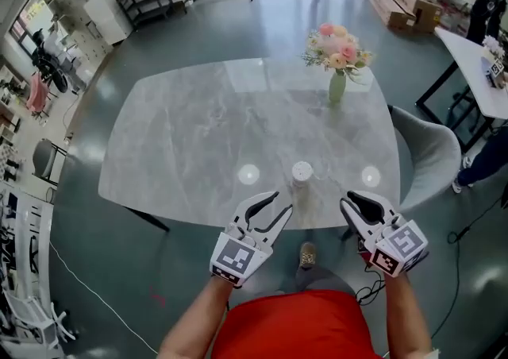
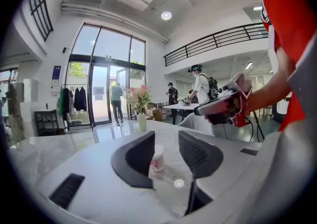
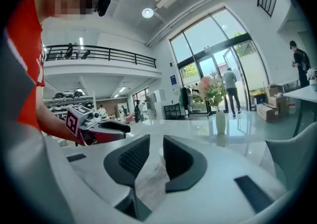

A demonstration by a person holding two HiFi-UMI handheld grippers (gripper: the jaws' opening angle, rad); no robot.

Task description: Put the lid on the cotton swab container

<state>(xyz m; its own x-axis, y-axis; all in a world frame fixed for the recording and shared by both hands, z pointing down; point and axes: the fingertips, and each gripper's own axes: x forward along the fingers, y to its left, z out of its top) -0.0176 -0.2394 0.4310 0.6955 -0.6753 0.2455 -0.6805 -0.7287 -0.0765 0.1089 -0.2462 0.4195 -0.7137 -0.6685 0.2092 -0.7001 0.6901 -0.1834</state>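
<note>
A small round cotton swab container (image 1: 302, 173) with a white top stands upright on the grey marble table (image 1: 198, 135), near its front edge. My left gripper (image 1: 279, 203) hovers just in front and to the left of it, open and empty. My right gripper (image 1: 354, 205) hovers to its right, also open and empty. In the left gripper view the container (image 2: 158, 158) shows beyond the gap between the jaws of the left gripper (image 2: 166, 141), untouched. The right gripper (image 3: 156, 143) has only the tabletop showing in its gap. Neither gripper touches the container.
A green vase of pink flowers (image 1: 337, 83) stands at the table's far right. A grey chair (image 1: 429, 155) is tucked at the right side. A white side table (image 1: 476, 63) and boxes (image 1: 413, 0) lie further right; people stand in the background.
</note>
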